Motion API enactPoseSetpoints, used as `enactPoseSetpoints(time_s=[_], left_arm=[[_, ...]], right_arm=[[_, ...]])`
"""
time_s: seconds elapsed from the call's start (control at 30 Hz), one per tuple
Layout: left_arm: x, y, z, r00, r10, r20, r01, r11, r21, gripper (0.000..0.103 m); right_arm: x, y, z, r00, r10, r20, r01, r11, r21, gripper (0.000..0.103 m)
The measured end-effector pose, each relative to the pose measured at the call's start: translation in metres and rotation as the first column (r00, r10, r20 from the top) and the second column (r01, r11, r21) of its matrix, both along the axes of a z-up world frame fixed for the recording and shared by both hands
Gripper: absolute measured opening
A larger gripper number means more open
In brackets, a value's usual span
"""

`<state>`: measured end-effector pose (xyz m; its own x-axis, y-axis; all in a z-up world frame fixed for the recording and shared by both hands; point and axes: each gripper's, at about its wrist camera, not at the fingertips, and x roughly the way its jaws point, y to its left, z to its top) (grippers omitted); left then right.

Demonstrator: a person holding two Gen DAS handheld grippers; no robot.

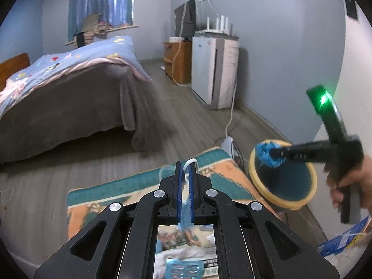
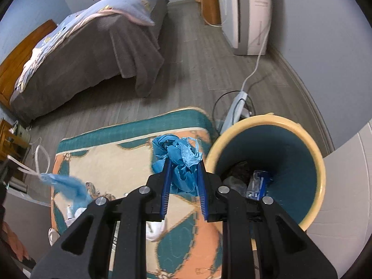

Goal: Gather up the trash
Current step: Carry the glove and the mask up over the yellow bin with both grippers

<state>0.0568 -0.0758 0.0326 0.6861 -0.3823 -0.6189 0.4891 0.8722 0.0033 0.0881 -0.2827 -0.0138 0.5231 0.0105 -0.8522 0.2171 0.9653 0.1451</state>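
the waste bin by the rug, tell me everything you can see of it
The waste bin is round, with a thick pale yellow rim and a dark teal inside, plastic by the look of it. It stands on the floor off the rug's corner, near the white wall. Some trash already lies at its bottom, including a clear wrapper with blue print. The right gripper, shut on a crumpled blue bag, is beside its rim.

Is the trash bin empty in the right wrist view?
No. The trash bin already holds dark debris and a clear wrapper with blue print at its bottom.
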Motion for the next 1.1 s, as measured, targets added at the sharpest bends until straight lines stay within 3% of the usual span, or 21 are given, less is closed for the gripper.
enactPoseSetpoints(time_s=[0.33,0.57,0.83,0.97,1.1], left_arm=[[-0.010,-0.046,-0.023,0.997,-0.067,-0.036,0.069,0.996,0.058,0.006],[-0.015,-0.062,-0.027,0.996,-0.062,-0.058,0.066,0.995,0.075,0.006],[-0.007,-0.099,-0.017,0.995,-0.067,-0.079,0.068,0.998,-0.001,0.006],[-0.005,-0.128,-0.023,0.992,-0.088,-0.095,0.091,0.996,0.025,0.006],[0.010,-0.134,-0.056,0.989,-0.040,-0.145,0.055,0.994,0.100,0.010]], right_arm=[[-0.017,-0.056,-0.008,0.994,-0.106,-0.013,0.106,0.994,-0.024,0.021],[-0.018,-0.083,-0.028,0.983,-0.169,-0.067,0.168,0.986,-0.025,0.021],[-0.022,-0.101,-0.043,0.970,-0.221,-0.098,0.222,0.975,-0.004,0.021],[-0.025,-0.111,-0.049,0.963,-0.244,-0.114,0.247,0.969,0.012,0.021],[-0.028,-0.115,-0.052,0.962,-0.245,-0.119,0.250,0.968,0.034,0.021]])
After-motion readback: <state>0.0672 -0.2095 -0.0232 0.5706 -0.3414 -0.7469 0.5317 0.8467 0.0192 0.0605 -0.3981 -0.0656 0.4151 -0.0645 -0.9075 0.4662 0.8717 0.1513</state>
